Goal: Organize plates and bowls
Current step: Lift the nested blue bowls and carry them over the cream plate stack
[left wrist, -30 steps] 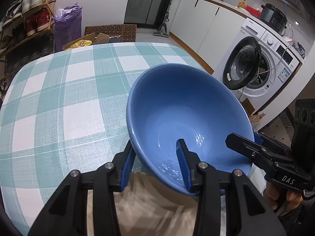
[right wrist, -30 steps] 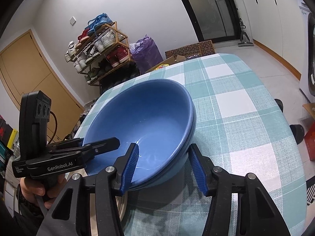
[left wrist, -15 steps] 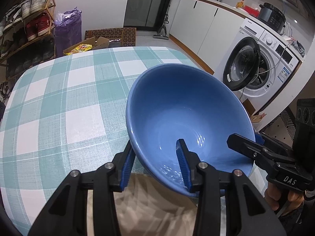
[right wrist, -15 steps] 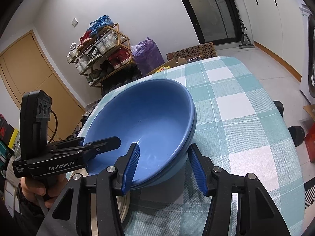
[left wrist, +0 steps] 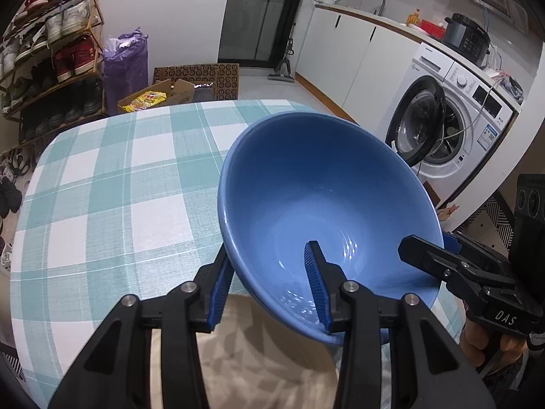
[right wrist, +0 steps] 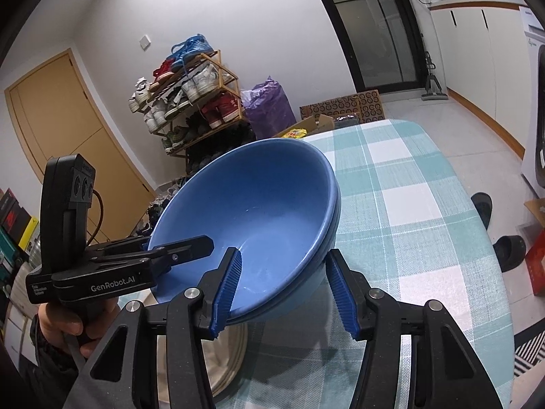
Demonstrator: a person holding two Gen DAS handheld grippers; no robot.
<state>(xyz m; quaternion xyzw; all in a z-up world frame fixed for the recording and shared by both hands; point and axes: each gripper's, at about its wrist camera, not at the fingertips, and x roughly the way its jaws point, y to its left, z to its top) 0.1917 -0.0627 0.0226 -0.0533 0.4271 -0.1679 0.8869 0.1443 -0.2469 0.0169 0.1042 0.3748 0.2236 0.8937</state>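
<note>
A stack of two blue bowls (left wrist: 323,187) (right wrist: 259,197) hangs tilted above the checked table (left wrist: 102,204). My left gripper (left wrist: 267,255) is shut on its near rim, one finger inside and one outside. My right gripper (right wrist: 283,253) is shut on the opposite rim in the same way. Each gripper shows in the other's view: the left gripper (right wrist: 177,248) with a hand on it, the right gripper (left wrist: 425,248) at the bowl's right edge. A beige plate (left wrist: 259,358) (right wrist: 221,358) lies on the table under the bowls, partly hidden by my fingers.
The teal-and-white cloth (right wrist: 408,204) stretches away beyond the bowls. A washing machine (left wrist: 442,129) with its door open stands off the table's right side. A shoe rack (left wrist: 51,61), a purple bag (left wrist: 126,61) and a cardboard box (left wrist: 156,97) sit past the far edge. Slippers (right wrist: 483,204) lie on the floor.
Both grippers have risen together with the blue bowls held between them. The table and plate now sit lower in both views, and more of the room shows.
</note>
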